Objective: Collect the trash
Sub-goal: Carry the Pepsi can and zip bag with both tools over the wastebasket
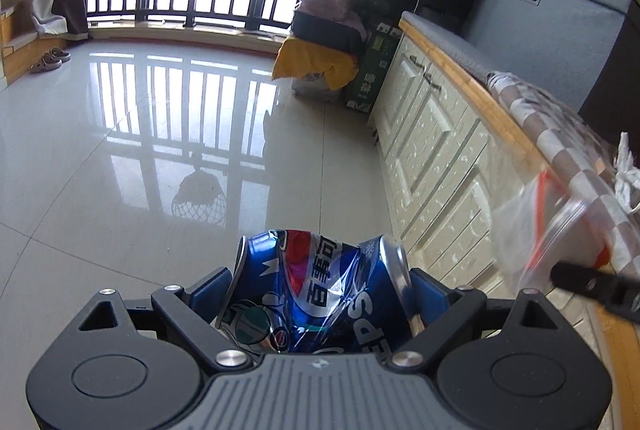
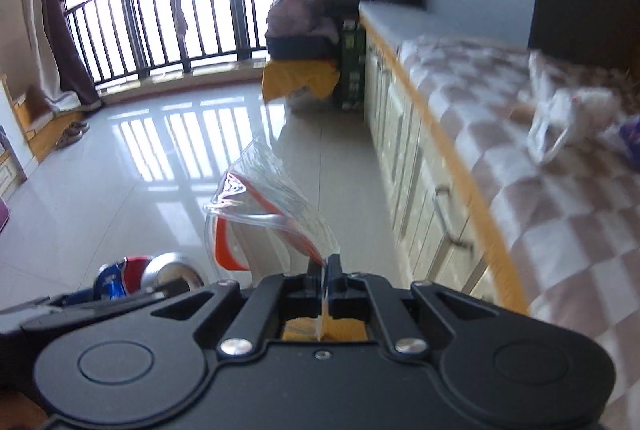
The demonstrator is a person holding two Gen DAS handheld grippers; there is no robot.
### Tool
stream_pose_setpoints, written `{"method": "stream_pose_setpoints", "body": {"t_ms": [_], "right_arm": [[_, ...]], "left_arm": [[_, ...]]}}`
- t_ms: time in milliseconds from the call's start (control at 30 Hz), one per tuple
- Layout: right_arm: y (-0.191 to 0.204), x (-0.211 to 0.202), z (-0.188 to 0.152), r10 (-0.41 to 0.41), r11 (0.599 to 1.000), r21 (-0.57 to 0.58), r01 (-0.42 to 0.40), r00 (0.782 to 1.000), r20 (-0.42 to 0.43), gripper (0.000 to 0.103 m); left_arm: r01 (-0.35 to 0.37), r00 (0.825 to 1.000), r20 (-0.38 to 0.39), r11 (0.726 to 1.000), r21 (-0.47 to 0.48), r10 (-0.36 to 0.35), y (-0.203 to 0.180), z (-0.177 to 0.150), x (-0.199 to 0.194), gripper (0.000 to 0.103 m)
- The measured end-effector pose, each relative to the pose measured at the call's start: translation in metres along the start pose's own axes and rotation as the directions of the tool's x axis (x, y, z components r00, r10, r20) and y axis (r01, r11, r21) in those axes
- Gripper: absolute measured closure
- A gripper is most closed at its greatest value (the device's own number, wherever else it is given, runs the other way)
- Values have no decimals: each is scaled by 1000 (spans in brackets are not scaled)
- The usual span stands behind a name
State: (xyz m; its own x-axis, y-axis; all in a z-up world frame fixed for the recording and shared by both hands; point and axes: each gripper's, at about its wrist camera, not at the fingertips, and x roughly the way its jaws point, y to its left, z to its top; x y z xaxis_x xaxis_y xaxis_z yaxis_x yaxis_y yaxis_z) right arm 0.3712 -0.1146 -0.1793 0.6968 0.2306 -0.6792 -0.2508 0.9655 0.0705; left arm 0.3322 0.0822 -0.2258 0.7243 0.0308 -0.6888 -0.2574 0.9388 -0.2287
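Observation:
My left gripper (image 1: 320,290) is shut on a crushed blue Pepsi can (image 1: 316,286), its blue pads pressing both ends of the can, held sideways above the floor. The same can (image 2: 132,276) shows at the lower left of the right wrist view. My right gripper (image 2: 324,270) is shut on a corner of a clear plastic zip bag (image 2: 264,198) with a red-orange stripe, which sticks up and forward from the fingers. That bag (image 1: 536,226) and the right gripper's black tip appear at the right of the left wrist view. More crumpled white trash (image 2: 576,110) lies blurred on the checkered cloth.
A long cream cabinet (image 1: 432,158) with a wooden-edged top and a checkered cloth (image 2: 540,190) runs along the right. Glossy tiled floor (image 1: 140,150) spreads ahead to a railed window. A yellow-draped box (image 1: 316,66) with a bundle stands at the far end; slippers (image 1: 50,59) lie far left.

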Motion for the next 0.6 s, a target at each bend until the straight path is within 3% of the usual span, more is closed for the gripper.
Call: {"method": "stream_pose_setpoints", "body": {"t_ms": [267, 467, 600], "right_arm": [[-19, 75, -40, 16, 998, 55, -6, 983, -184, 100], [-36, 123, -51, 46, 988, 156, 1, 954, -297, 100], [-45, 147, -58, 38, 978, 204, 39, 932, -361, 100]], "left_arm": [[9, 993, -114, 1000, 24, -6, 1, -15, 48, 10], [25, 977, -211, 998, 52, -13, 4, -27, 90, 10], [58, 962, -266, 998, 0, -55, 6, -30, 116, 10]]}}
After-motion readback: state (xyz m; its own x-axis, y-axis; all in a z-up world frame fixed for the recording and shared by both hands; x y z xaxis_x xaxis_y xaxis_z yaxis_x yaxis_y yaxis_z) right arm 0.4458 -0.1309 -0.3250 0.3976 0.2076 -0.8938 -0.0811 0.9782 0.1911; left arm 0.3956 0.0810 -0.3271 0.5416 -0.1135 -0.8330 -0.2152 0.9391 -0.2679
